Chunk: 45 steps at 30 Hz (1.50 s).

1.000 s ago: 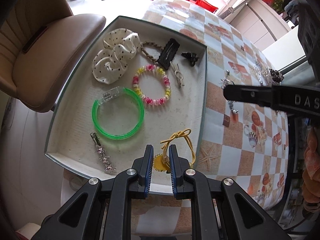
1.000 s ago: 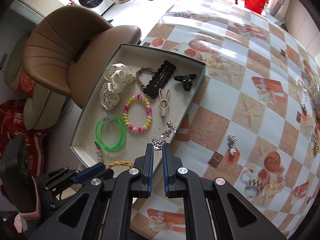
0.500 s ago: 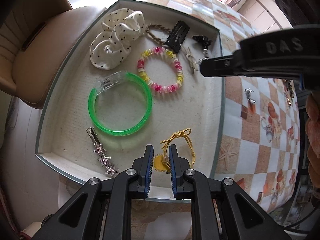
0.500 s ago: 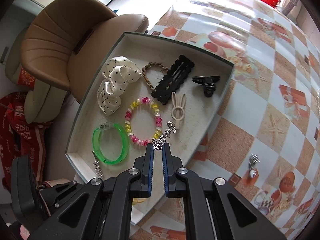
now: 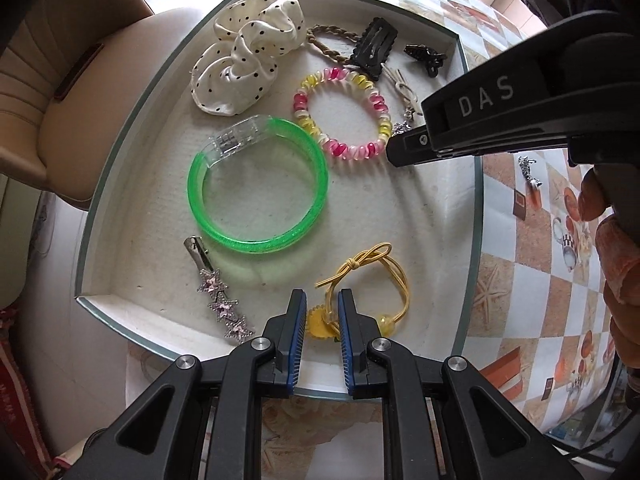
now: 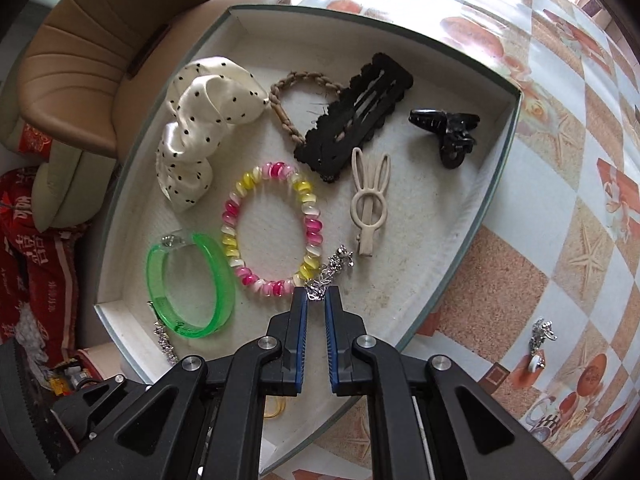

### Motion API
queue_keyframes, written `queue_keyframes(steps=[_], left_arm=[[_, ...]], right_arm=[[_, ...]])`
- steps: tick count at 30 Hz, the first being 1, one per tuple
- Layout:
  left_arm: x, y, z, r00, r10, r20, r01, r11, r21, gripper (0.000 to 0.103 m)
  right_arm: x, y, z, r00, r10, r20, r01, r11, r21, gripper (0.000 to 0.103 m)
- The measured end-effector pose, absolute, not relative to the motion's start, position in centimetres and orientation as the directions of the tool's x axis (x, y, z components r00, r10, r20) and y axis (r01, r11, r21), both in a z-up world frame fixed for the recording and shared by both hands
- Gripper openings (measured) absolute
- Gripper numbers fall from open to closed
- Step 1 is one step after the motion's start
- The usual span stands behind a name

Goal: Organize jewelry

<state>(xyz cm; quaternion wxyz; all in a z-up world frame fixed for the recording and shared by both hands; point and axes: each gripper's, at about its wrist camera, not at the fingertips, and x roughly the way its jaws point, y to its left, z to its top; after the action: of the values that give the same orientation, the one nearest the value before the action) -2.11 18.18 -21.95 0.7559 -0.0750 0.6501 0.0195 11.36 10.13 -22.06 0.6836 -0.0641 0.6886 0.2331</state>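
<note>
**Mostly sorted: 2 pieces in hand over the tray, a few left on the table**

Already the tray (image 6: 496,184) holds most of the jewelry. By the right wrist view: a polka-dot scrunchie (image 6: 200,128) at 10 o'clock, a braided tie (image 6: 288,100) and black snap clip (image 6: 356,112) at 12, a black claw clip (image 6: 448,132) at 2, a bunny clip (image 6: 370,200) and bead bracelet (image 6: 272,236) near the middle, a green bangle (image 6: 192,288) at 8. The left wrist view adds a star clip (image 5: 222,300) at 7 o'clock.

The right gripper (image 6: 316,308) is nearly closed, pinching one end of a silver charm (image 6: 332,270); the rest of the charm trails over the tray floor just beside the bead bracelet. Whether it touches the floor I cannot tell. I judge this piece is about to be set down.

The left gripper (image 5: 322,320) stands part open around the yellow tie (image 5: 360,280), which lies at the tray's 6 o'clock edge. Whether the pads press it I cannot tell.

Left to do, as far as shown: a second silver charm (image 6: 540,340) lies on the tablecloth (image 6: 560,160) at 4 o'clock, well apart from the tray.

Free floor for the held charm is tight: bead bracelet at 9, bunny clip at 12. The chair (image 6: 100,60) beyond the tray is out of the way.
</note>
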Motion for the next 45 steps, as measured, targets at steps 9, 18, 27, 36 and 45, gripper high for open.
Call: queue_keyframes(steps=[9, 18, 27, 36, 45], left_arm=[[-2.4, 17.9, -21.4, 0.164, -0.106, -0.981, -0.148, 0.98, -0.13, 0.02], [-3.0, 16.8, -19.7, 0.184, -0.058, -0.981, -0.161, 0.983, -0.088, 0.085], [-3.7, 16.3, -17.1, 0.229, -0.033, -0.973, -0.171, 0.983, -0.074, 0.093], [-4.7, 18.5, -14.3, 0.247, 0.0, -0.969, -0.198, 0.979, -0.05, 0.103], [-6.3, 19.3, -10.4, 0.272, 0.089, -0.958, -0.239, 0.971, 0.022, 0.103]], right_arm=[[11.7, 10.3, -20.7, -0.042, 0.277, -0.96, -0.401, 0.875, 0.27, 0.05], [11.1, 7.3, -16.2, 0.025, 0.325, -0.945, -0.35, 0.889, 0.297, 0.056], [8.8, 3.4, -13.9, 0.07, 0.301, -0.951, -0.3, 0.915, 0.268, 0.059], [6.3, 2.5, -12.1, 0.086, 0.288, -0.954, -0.306, 0.919, 0.25, 0.072], [4.0, 3.2, -8.8, 0.142, 0.225, -0.964, -0.365, 0.917, 0.16, 0.089]])
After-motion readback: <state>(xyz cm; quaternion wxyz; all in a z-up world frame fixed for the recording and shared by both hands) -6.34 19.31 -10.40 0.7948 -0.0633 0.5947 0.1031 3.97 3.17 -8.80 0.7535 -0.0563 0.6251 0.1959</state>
